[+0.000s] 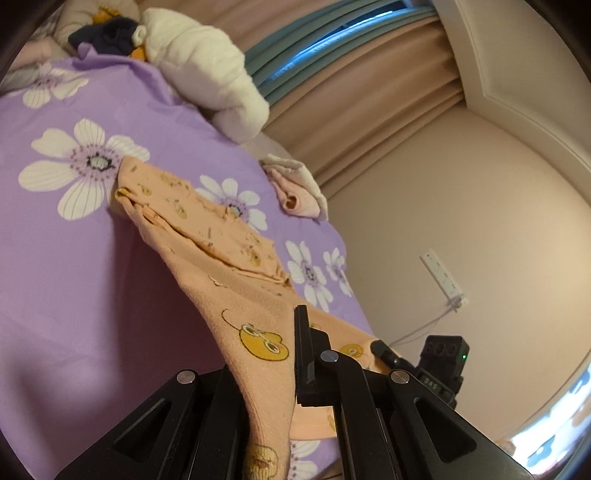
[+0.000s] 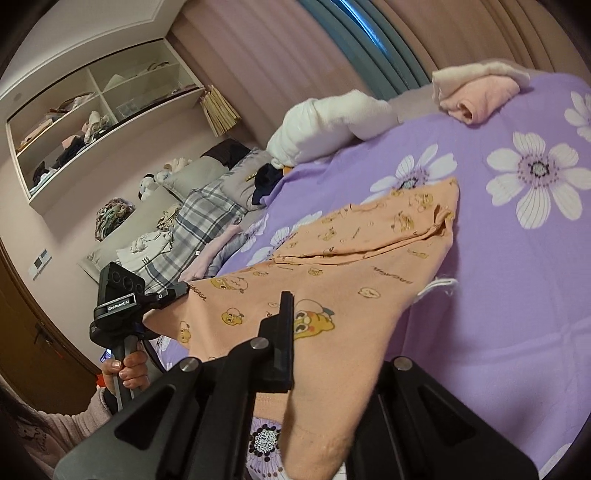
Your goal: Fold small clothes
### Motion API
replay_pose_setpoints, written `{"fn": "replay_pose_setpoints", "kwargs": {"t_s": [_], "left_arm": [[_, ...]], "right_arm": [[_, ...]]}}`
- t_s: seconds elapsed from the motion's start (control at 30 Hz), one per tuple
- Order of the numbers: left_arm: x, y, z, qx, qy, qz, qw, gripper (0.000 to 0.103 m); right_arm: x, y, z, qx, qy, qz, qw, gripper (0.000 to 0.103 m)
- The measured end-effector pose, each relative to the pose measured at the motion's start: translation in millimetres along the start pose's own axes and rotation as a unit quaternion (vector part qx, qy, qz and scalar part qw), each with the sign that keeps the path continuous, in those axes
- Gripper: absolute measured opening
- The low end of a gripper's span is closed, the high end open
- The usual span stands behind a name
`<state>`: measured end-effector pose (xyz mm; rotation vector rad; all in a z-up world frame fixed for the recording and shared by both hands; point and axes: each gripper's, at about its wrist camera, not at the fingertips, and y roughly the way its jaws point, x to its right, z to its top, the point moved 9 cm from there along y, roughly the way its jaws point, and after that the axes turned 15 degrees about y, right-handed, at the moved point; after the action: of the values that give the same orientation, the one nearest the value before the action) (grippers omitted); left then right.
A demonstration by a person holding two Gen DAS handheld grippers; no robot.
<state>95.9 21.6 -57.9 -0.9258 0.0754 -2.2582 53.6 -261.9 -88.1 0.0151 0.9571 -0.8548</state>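
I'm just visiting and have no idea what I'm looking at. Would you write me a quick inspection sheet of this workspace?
Surface: bed with purple flowered sheet.
Job's things: orange cartoon-print garment, near edge lifted, far end on the sheet.
Clutter: white bundle, folded pink cloth, dark clothes.
Grippers: left gripper and right gripper both shut on the garment.
Cables: white cord from wall socket strip.
Surroundings: curtains, open shelves.
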Motion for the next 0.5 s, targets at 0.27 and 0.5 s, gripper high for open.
{"fn": "replay_pose_setpoints", "kwargs": {"t_s": [0.27, 0.5], "left_arm": [[13.5, -6.4, 1.9, -0.001, 0.022, -0.001, 0.9998, 0.000], [30.8, -23.0, -3.7, -0.013, 0.040, -0.007, 0.9991, 0.000]], "right_arm": [[-5.3, -12.6, 2.0, 0.011, -0.018, -0.005, 1.000, 0.003], [-18.1, -32.4, -4.1, 0.009, -0.037, -0.010, 0.999, 0.003]]}}
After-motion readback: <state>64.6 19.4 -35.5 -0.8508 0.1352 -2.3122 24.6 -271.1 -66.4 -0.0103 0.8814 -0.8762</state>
